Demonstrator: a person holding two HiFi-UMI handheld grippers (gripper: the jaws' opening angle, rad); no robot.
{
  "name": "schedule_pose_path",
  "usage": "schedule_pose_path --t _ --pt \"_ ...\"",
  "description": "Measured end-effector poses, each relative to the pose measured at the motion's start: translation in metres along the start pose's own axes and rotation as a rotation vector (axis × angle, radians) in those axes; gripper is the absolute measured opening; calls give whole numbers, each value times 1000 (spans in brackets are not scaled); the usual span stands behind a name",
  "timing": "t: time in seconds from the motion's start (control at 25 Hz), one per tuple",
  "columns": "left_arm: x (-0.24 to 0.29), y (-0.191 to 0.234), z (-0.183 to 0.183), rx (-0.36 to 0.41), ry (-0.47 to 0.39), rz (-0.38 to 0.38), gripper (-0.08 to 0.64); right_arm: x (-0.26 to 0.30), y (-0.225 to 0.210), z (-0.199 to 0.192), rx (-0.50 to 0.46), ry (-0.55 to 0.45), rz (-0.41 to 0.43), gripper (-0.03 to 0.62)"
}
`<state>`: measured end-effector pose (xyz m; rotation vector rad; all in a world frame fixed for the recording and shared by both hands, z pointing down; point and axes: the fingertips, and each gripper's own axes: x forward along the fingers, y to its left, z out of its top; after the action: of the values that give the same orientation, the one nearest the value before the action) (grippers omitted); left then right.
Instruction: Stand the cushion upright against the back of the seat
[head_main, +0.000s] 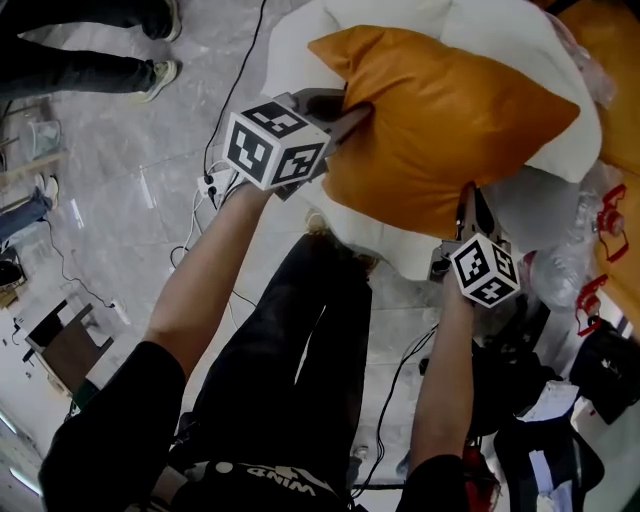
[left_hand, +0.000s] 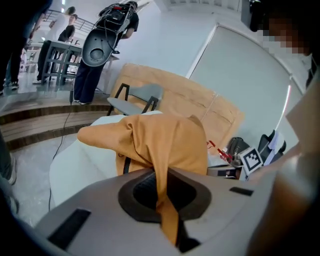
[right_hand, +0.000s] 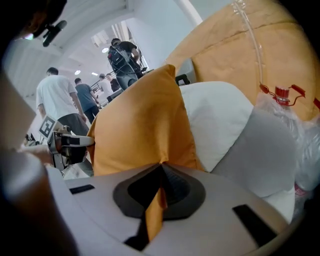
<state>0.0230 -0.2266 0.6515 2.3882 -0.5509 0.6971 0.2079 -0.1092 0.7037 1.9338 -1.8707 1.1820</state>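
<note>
Left gripper view first: the left tool (left_hand: 165, 205) is pinched tight on a fold of orange fabric, so it has the cushion (left_hand: 167, 140) by one corner. It's the same story in the right gripper view, where the right tool (right_hand: 157, 197) is closed on a strip of the same orange cloth along the cushion's lower edge. So it's a two-handed hold with nothing loose.

From the head view, the cushion sits just past both tools, out over the white seat (head_main: 290, 50). Its long side runs across from the left tool's corner toward the far right. It looks lifted rather than resting, though I can't tell if the far edge is touching the seat. The left tool is at the farther corner and the right one is on the nearer edge, closer to the person's legs. The white padding beyond the cushion is what I take for the seat back, so my guess is the move comes down to tipping the cushion up and pushing it away from both tools.

Count: one cushion, one seat, two tools. Off to the right there's a clear plastic bag (head_main: 585, 235), and at the far left someone's feet on the floor (head_main: 120, 180).
</note>
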Motion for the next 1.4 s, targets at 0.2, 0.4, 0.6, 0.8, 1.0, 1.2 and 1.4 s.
schedule_pose_path --t 0.2,0.4,0.6,0.8,1.0,1.2,1.4 --pt "14 -3 32 79 -9 -18 17 0 -8 24 16 -60 -12 23" --pt "27 -9 71 156 -44 -27 18 -2 -15 47 55 -137 -23 23" --pt "35 -10 97 201 -73 -27 18 2 -17 62 49 -178 -25 23" --pt "35 -11 117 202 -120 -22 18 0 -18 88 38 -239 -14 23" --pt "27 -14 138 199 -192 -14 18 -4 -14 105 37 -295 6 23" --pt "46 -3 117 169 -156 4 18 14 -30 89 33 -229 -32 23" --pt "61 -1 96 151 -149 21 50 25 -51 71 9 -157 -97 25"
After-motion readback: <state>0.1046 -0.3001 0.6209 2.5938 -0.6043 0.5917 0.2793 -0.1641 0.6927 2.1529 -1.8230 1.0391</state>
